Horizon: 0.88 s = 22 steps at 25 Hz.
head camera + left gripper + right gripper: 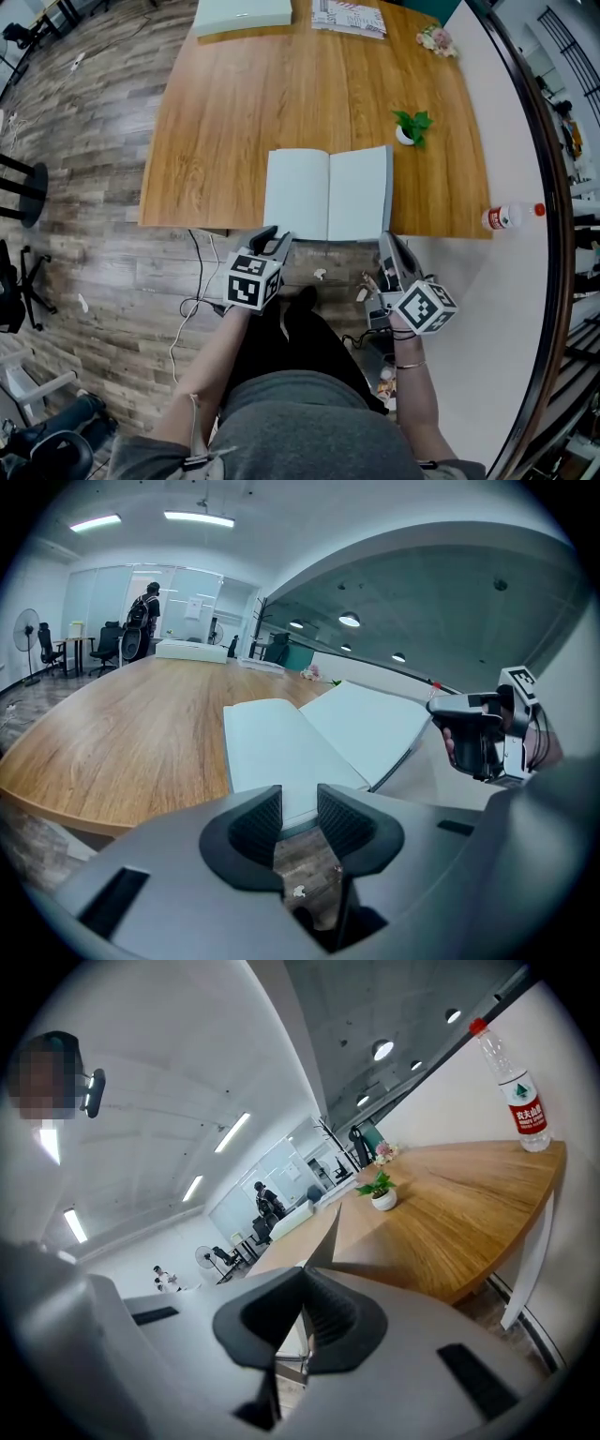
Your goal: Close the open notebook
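Note:
The open notebook (328,192) lies with blank pale pages at the front edge of the wooden table (216,131). My left gripper (278,238) is at the front edge of the left page. In the left gripper view its jaws (300,813) stand open, with the notebook (281,742) just past the tips. My right gripper (387,242) is at the notebook's front right corner. In the right gripper view it (305,1312) is shut on the thin right-hand cover (326,1237), which rises edge-on. That right half (375,728) sits tilted up off the table.
A small potted plant (410,128) stands just behind the notebook's right side. A water bottle (511,217) lies at the table's right front corner. A white box (242,14), a magazine (349,17) and flowers (437,39) sit at the far edge.

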{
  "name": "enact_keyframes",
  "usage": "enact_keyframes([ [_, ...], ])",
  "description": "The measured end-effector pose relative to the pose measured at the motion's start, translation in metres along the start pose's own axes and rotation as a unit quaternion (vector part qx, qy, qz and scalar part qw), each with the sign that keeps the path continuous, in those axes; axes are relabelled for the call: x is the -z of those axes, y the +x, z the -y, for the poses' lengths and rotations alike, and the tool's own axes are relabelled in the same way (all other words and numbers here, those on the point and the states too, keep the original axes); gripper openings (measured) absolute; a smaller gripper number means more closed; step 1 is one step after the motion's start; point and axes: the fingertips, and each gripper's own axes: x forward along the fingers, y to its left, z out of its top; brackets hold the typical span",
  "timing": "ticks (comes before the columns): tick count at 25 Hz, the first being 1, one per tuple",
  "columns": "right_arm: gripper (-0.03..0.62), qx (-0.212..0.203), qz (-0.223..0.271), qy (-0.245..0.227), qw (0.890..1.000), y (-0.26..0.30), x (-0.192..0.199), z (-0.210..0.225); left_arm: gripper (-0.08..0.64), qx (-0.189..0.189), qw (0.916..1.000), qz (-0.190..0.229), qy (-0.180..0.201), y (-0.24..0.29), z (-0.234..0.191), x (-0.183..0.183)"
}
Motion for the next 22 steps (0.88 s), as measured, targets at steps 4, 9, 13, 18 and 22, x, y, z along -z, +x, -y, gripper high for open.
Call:
enact_keyframes([
  [4,0.011,-0.014,-0.004,-0.025,1.000,0.003,0.000,-0.015,0.126,-0.002,1.0000,0.004,-0.005,-0.003,-0.004,0.000],
  [9,0.011,-0.027,-0.005,-0.032,0.999,0.007,0.001,-0.030,0.127,-0.004,0.9999,0.008,-0.005,-0.009,-0.008,-0.001],
  [13,0.011,-0.044,-0.005,-0.037,0.998,0.011,0.003,-0.042,0.126,-0.009,0.9997,0.010,0.020,-0.014,-0.007,-0.002],
  [18,0.011,-0.060,-0.010,-0.049,0.997,0.016,0.007,-0.056,0.127,-0.014,0.9996,0.016,0.019,-0.018,-0.009,-0.003],
  [22,0.011,-0.072,-0.016,-0.056,0.996,0.021,0.010,-0.066,0.127,-0.020,0.9995,0.020,0.015,-0.024,-0.013,-0.003],
])
